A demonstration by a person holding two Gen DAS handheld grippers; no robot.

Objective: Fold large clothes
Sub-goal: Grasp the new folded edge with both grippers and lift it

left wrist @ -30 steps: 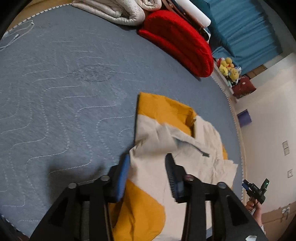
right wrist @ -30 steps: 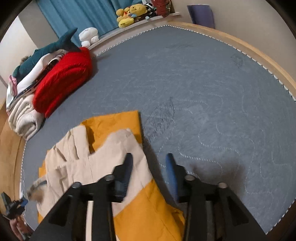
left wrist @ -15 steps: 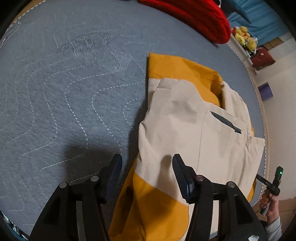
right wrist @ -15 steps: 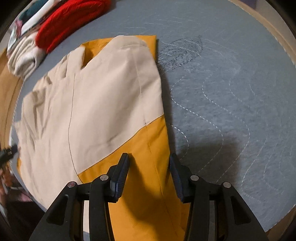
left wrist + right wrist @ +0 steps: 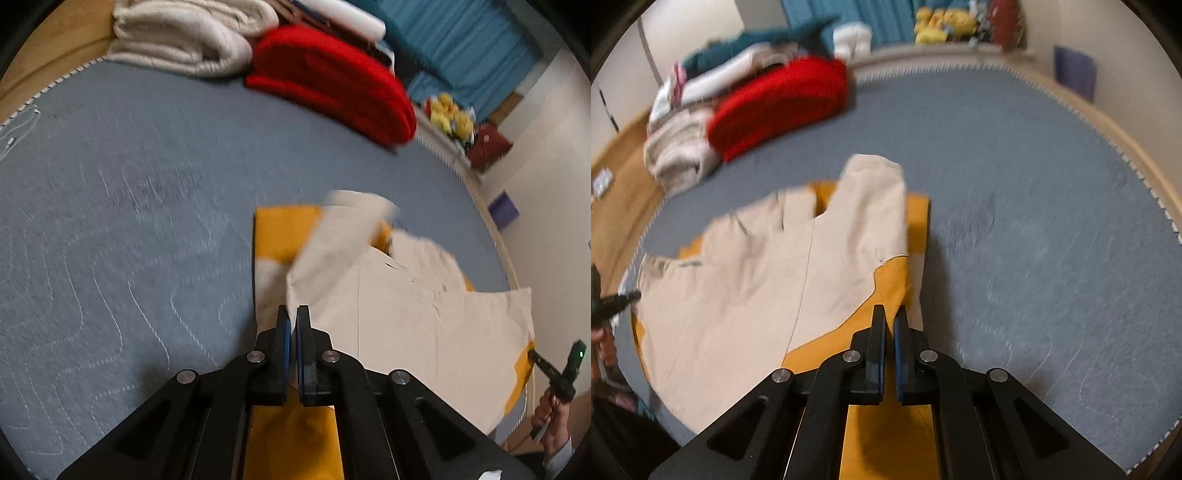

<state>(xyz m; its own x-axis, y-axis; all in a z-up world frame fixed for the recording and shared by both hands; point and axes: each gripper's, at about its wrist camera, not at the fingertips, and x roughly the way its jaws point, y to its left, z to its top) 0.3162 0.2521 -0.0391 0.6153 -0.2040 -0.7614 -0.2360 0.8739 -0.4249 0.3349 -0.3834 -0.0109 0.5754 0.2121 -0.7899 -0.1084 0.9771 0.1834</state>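
Left tongs (image 5: 293, 314), right tongs (image 5: 891, 314) clamping shut on jacket (image 5: 746, 288) hem, jaws just closing; hem now lifting off bed (image 5: 1052, 206)

- We see the garment (image 5: 424, 325) as smooth woven cloth, matt, in cream and mustard panels (image 5: 746, 295).
- We see the bed cover (image 5: 129, 229) as grey quilted fabric, matt, with pale wavy stitch lines (image 5: 1052, 258).
- We see the left gripper (image 5: 292, 332) and the right gripper (image 5: 890, 332) as matt black plastic with bright metal rivets; the fingers (image 5: 283, 343) carry blue pads (image 5: 899, 350) that look rubbery.
- We see the red blanket (image 5: 332, 85) as a ribbed, fuzzy knit (image 5: 779, 103).
- We see the cream blanket (image 5: 184, 44) as thick, soft, quilted cloth.
- We see the bed frame (image 5: 1108, 125) as pale smooth wood.
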